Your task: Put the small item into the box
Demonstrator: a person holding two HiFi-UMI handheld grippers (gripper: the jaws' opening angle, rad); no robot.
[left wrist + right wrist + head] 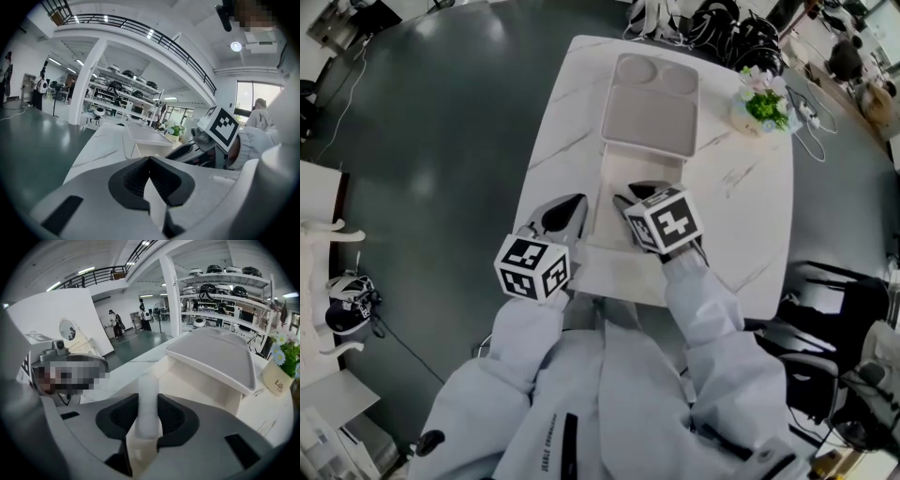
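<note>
Two tools are held over the table's (741, 187) near edge: the right tool (149, 408) is clamped on a small white tube (148, 385), the left tool (150, 159) is closed, empty. The box (647, 122) stands mid-table, just beyond.

Right gripper (148, 398) clamps the small item (149, 380) (left gripper (150, 161) closed).

The left gripper's (150, 160) black-padded jaws meet at their tips; ahead stands a white rectangular plastic box (146, 140), with the right gripper (180, 151) right of it.
</note>
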